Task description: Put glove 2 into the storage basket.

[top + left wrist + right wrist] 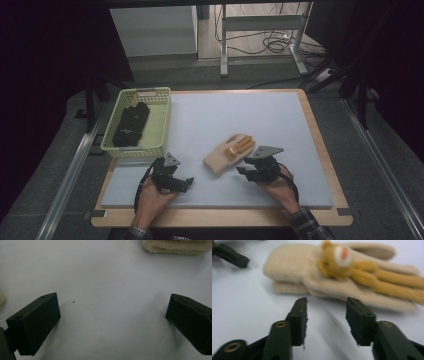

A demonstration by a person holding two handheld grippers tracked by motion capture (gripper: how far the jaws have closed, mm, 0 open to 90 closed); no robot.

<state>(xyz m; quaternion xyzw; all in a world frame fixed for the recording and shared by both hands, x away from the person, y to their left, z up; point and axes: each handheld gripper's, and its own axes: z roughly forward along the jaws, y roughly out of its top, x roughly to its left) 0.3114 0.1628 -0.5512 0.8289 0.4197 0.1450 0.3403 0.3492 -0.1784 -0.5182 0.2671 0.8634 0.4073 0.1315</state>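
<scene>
A cream knitted glove with orange fingers [229,151] lies flat on the white mat [250,115], stacked on a second cream glove [287,287]. My right gripper [243,171] sits just to its right, jaws parted with nothing between them; in the right gripper view the glove pair [332,277] lies just beyond its fingertips [327,310]. My left gripper [188,181] rests on the mat left of the gloves, open wide and empty, its jaws [112,315] spread over bare mat with the cream cuff [175,246] at the top edge.
A pale yellow basket [159,125] holding black gloves [130,124] stands at the mat's left back. The wooden table edge [320,140] runs around the mat. Metal rails [70,175] flank the table on both sides.
</scene>
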